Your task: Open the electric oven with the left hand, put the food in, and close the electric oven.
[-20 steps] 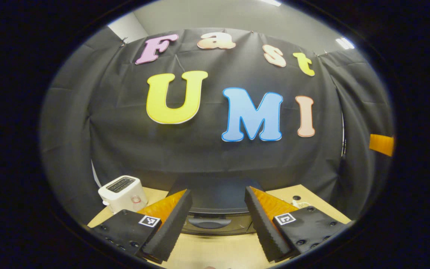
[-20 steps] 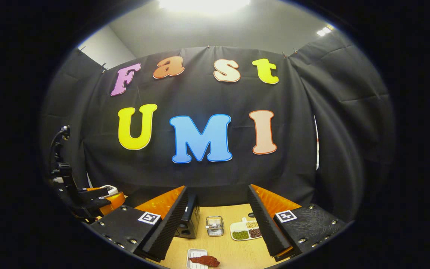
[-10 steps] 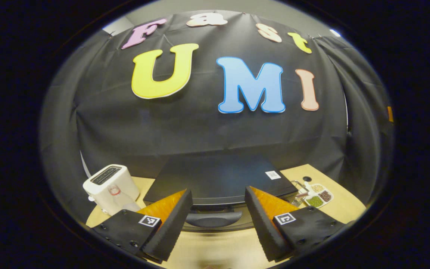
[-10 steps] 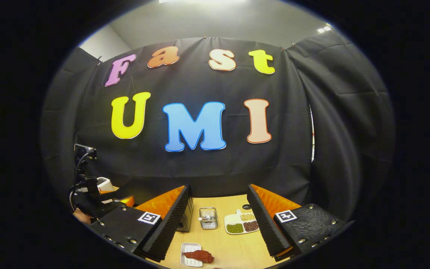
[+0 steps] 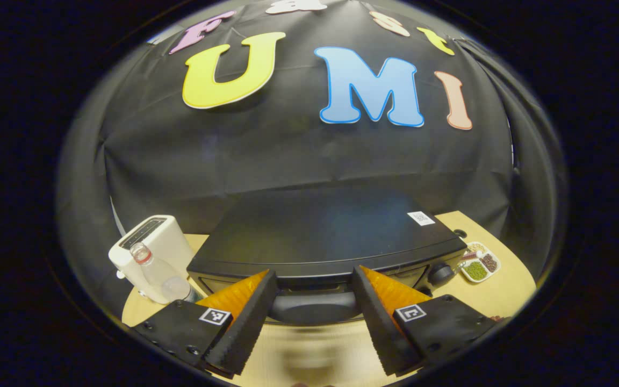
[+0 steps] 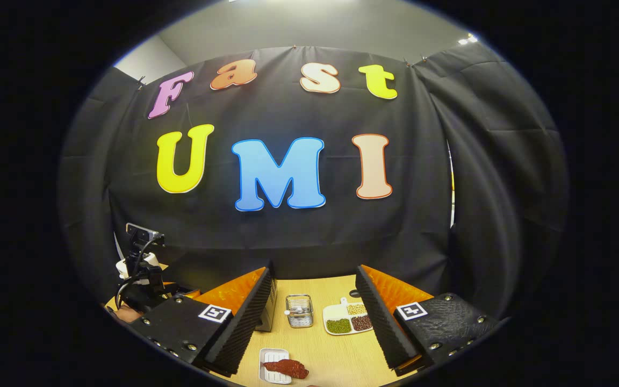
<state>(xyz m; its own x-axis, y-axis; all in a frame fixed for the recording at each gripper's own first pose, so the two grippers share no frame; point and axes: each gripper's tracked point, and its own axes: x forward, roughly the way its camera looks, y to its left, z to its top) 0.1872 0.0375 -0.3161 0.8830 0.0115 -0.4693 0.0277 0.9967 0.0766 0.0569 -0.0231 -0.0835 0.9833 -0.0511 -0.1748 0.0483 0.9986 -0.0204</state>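
Observation:
The black electric oven [image 5: 320, 236] stands in front of me in the left gripper view, door closed. Its dark handle [image 5: 312, 306] lies between the fingers of my left gripper [image 5: 312, 322], which is open and apart from it. In the right gripper view a reddish-brown piece of food [image 6: 288, 368] lies on a small white tray [image 6: 267, 361] on the wooden table. My right gripper [image 6: 309, 328] hovers open above and behind it, holding nothing. One side of the oven [image 6: 268, 314] shows past the inner finger.
A white toaster [image 5: 151, 250] and a clear bottle [image 5: 153, 271] stand left of the oven. A divided dish of beans [image 6: 348, 321] and a small metal basket [image 6: 299, 310] sit to its right. The left gripper's camera mount [image 6: 140, 252] rises at far left.
My left gripper moved forward and tipped down toward the oven, so the handle now sits between its fingers. The right gripper barely shifted and stays open.

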